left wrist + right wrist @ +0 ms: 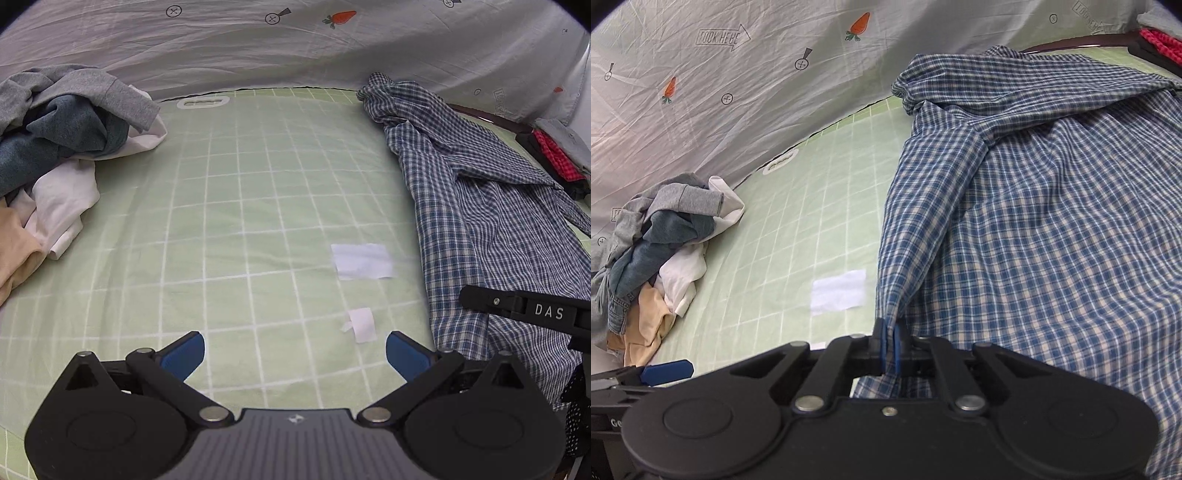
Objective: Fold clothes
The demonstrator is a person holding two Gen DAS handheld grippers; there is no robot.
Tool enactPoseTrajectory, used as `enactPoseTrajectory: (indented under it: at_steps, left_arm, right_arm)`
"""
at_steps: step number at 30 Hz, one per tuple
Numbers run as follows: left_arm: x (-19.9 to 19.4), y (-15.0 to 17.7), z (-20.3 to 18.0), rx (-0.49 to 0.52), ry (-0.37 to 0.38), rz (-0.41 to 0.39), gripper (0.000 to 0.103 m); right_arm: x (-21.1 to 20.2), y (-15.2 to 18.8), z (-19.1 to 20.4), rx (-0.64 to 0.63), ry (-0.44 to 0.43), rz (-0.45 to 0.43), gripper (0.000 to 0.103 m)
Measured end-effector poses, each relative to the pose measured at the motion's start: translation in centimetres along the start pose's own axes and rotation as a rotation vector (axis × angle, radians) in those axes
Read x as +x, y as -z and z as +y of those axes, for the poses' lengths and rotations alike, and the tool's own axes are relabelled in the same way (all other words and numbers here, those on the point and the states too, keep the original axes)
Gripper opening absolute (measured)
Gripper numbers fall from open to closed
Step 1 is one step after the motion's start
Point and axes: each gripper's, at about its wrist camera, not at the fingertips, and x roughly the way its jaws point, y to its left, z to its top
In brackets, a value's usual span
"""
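Green squared mat (258, 221) holds the blue checked cotton shirt (1052, 229) along its right edge. Right gripper (888, 345) is pinched tight on the shirt's edge; left gripper (294, 354) hangs wide apart, empty. Next, probably, the left grabs another edge to spread it flat.
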Motion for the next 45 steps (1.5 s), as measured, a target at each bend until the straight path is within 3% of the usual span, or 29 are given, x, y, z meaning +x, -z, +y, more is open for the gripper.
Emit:
enactPoseTrajectory:
  at_steps: [13, 26, 40, 45]
  left_arm:
    - [1.4, 0.7, -8.5, 0.064, 0.075, 0.035, 0.103]
    - [2.5, 1.0, -14.8, -0.039, 0.025, 0.048, 0.103]
    - [2.4, 2.4, -15.5, -0.124, -0.087, 0.094, 0.103]
    - [2.5, 1.9, -14.9, -0.146, -0.094, 0.085, 0.103]
  right_arm:
    - [-3.7, -2.2, -5.2, -0.031, -0.003, -0.018, 0.004]
    - [-4.0, -6.1, -10.1, -0.163, -0.038, 0.051, 0.004]
    - [0.7, -5.6, -11.1, -0.272, 0.009, 0.18, 0.008]
    - [0.4, -6.2, -11.2, -0.271, 0.018, 0.173, 0.022]
